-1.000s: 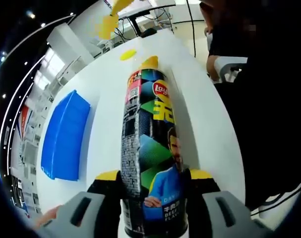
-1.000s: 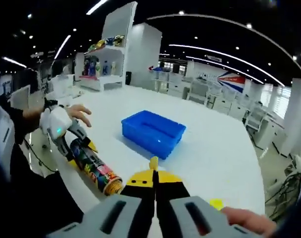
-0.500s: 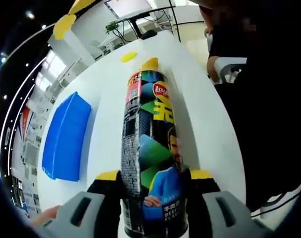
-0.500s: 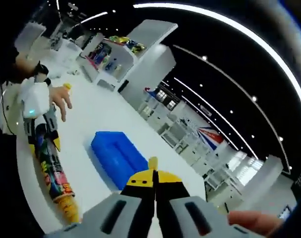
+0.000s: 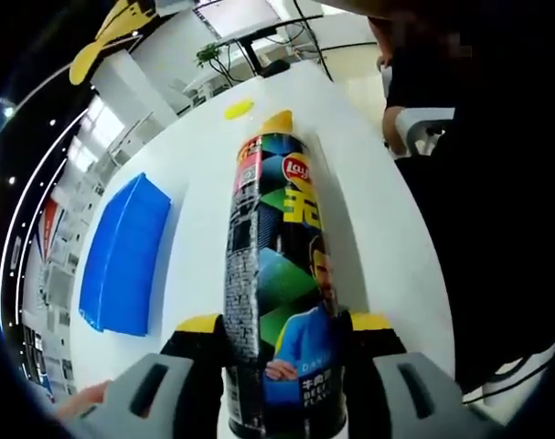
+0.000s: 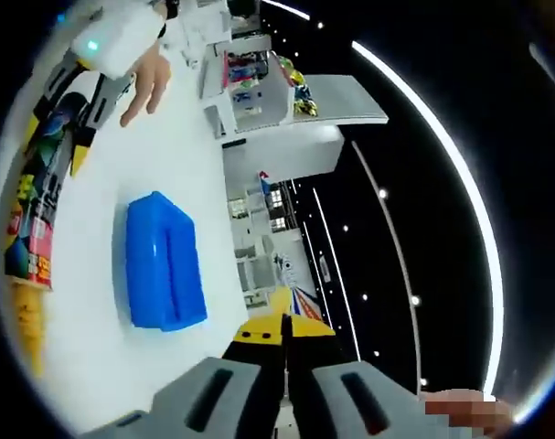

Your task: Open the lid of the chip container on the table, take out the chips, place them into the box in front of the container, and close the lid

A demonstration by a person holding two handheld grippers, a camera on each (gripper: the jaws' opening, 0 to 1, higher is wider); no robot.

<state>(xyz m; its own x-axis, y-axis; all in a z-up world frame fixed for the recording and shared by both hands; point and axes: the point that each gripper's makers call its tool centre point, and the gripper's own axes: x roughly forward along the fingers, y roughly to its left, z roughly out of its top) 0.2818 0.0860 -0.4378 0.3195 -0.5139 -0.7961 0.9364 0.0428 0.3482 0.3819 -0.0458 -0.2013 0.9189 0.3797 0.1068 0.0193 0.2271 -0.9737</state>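
The Lay's chip can lies on its side on the white table, and my left gripper is shut on its lower body. A stack of chips pokes out of its open far end. The yellow lid lies on the table beyond the can. The blue box sits to the can's left. My right gripper is up in the air, shut on a thin yellow piece that looks like a chip. Its view looks down on the can, the box and the left gripper.
A person in dark clothes stands along the table's right edge. The right gripper hangs high at the upper left of the left gripper view. A hand holds the left gripper. Shelves with goods stand beyond the table.
The right gripper has risen and rolled, so its view has swung from level to looking down on the table. In the left gripper view it drifted up and left. The can stays put.
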